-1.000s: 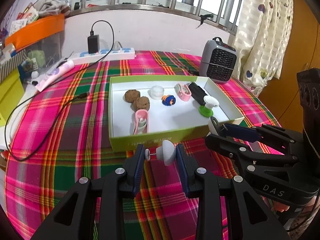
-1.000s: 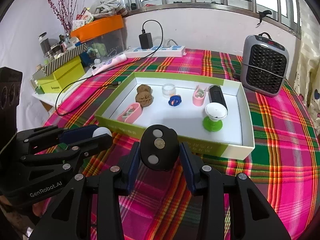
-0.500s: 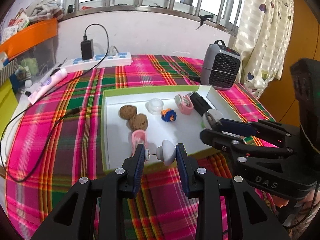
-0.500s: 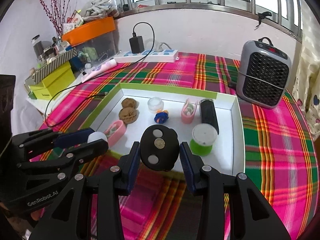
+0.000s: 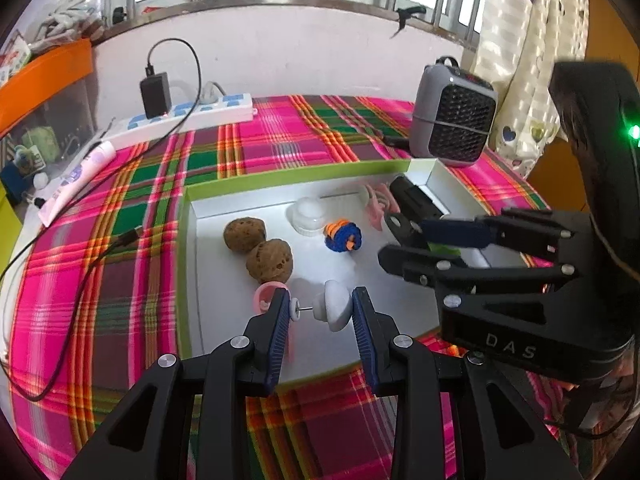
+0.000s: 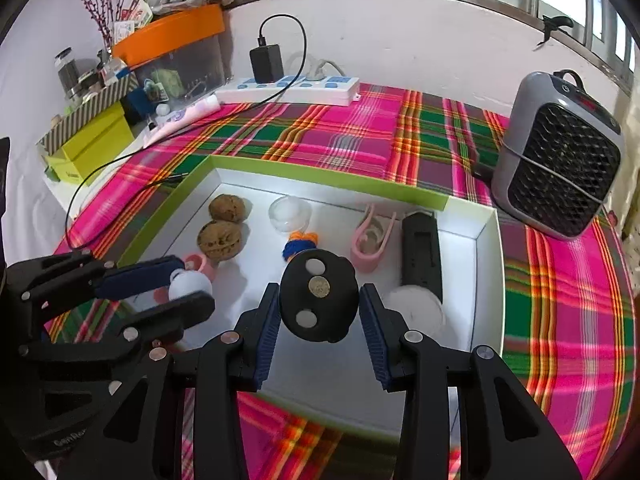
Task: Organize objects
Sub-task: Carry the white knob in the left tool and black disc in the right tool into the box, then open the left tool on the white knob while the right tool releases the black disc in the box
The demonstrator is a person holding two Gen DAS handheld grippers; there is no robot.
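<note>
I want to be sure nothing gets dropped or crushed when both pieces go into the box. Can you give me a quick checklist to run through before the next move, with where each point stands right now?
1. Left hand-held gripper clamped on the white knob with its pin: ok.
2. Right hand-held gripper clamped on the black oval disc: ok.
3. Both pieces over the white box floor, inside the green-rimmed box: ok.
4. Bare floor below the knob: not ok, pink clip lies right beside it.
5. Bare floor below the disc: cannot tell, the disc hides it; blue-and-orange yarn bundle and white-topped piece sit close.
6. The two grippers apart: ok.
</note>
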